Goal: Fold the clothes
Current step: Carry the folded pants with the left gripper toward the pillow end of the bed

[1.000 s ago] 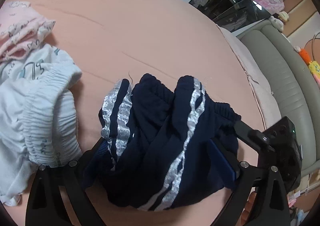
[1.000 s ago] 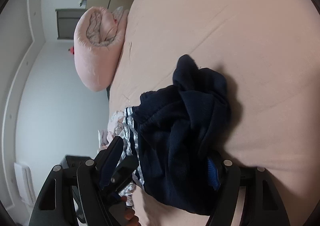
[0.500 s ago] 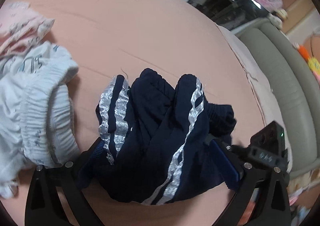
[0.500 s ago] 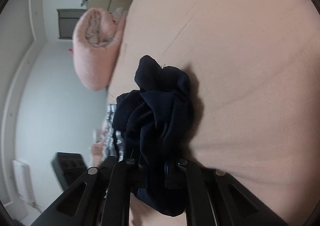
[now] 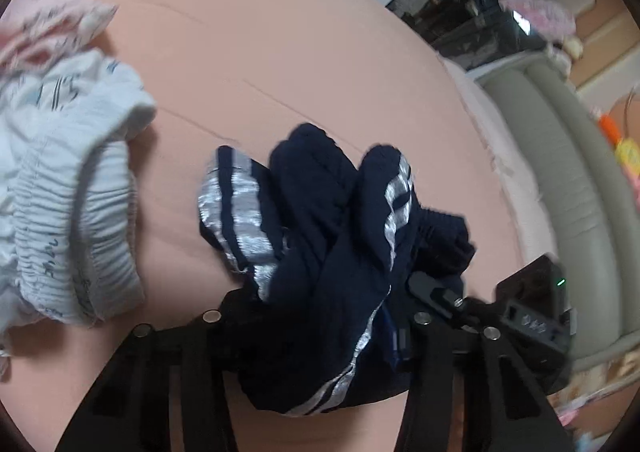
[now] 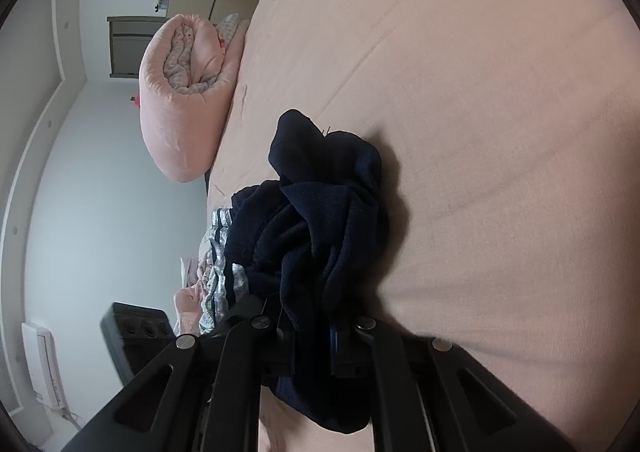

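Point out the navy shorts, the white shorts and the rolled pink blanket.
navy shorts (image 5: pixel 320 252): left wrist view, bunched middle.
white shorts (image 5: pixel 80 220): left wrist view, gathered waistband.
pink blanket (image 6: pixel 180 92): right wrist view, outer roll.

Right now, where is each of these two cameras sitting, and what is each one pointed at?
Left wrist view: on the left gripper, looking down along its fingers at the navy striped shorts between its closing jaws, pale clothes beside them on the pink bed sheet; the other gripper's body shows at right.
Right wrist view: on the right gripper, turned sideways, clamped on the same shorts; a rolled pink quilt lies beyond.
Shared: the shorts, the sheet, each other's gripper.
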A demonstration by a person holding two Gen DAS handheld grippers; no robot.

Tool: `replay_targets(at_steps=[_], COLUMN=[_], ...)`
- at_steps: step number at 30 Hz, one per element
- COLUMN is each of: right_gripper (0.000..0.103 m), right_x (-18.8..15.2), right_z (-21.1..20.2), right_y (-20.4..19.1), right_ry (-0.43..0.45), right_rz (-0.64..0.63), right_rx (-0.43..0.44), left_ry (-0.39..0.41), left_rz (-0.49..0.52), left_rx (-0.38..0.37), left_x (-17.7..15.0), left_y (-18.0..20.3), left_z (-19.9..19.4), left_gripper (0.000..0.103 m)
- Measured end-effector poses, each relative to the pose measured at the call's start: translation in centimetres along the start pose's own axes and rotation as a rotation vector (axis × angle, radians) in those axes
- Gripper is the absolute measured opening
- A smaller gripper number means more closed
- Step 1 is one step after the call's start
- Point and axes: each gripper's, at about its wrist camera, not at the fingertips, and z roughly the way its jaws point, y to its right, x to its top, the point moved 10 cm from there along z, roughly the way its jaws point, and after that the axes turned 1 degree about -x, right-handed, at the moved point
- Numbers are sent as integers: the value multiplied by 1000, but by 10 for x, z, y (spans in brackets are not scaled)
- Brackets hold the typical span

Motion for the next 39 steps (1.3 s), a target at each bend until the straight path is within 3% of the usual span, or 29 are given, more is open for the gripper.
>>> replay_targets(at_steps=[4,9,19,23,28,33,39], right_gripper=[8,13,13,13,13,13,13], right_x=[-1,-3,-11,-14,-11,4,35], right_z=[4,5,-5,-14,-26,-61,-135], right_y=[-3,-6,-28,-39,-47,-45,-29], right_ry=[-4,6,117,122,117,160,262], right_rz=[-9,3,-169,-252,-351,-367,-319], right_rx=[-26,-110,-308,-316,-355,-372,-417], left_ry=[3,13,40,42,51,42,-14], left_rz=[-71,-101,8,96,205,232,193], left_rx=[-59,-92,-2,65,83,23,-109], left_x=[2,0,-5,-17,-22,-25,-33], left_y=[-14,-18,-9,-7,25,63,120], left_z=[-3,-6,-17,-26,-31,-24,6], left_gripper=[25,24,24,24,24,24,24])
